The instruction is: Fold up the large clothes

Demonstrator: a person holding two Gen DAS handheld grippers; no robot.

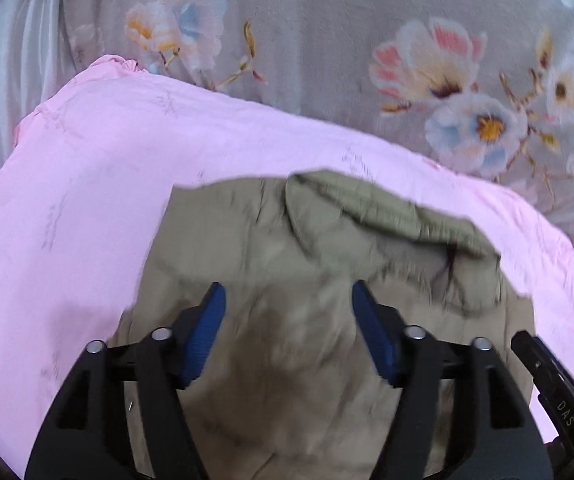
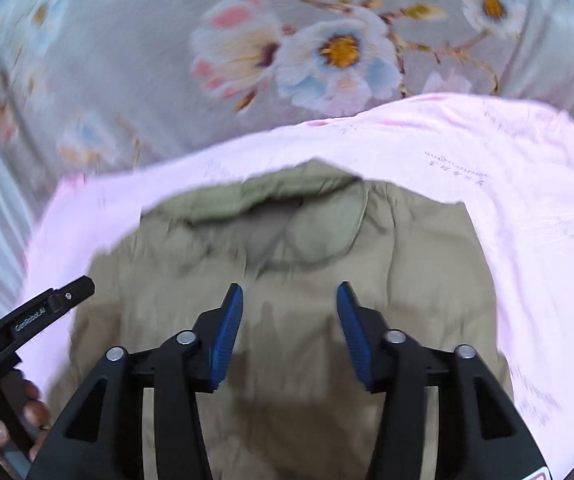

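Both claws stand apart with nothing between the blue pads: the left gripper point(image 1: 289, 296) and right gripper point(image 2: 290, 294) hang over a khaki garment point(image 1: 271, 352) lying folded on a pink cloth point(image 1: 87, 200), floral sheet point(image 1: 327, 32) beyond.

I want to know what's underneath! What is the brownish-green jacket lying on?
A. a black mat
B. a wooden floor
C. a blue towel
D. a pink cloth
D: the khaki jacket lies on a pink cloth that shows around its top and sides, with the flowered bedsheet beyond it.
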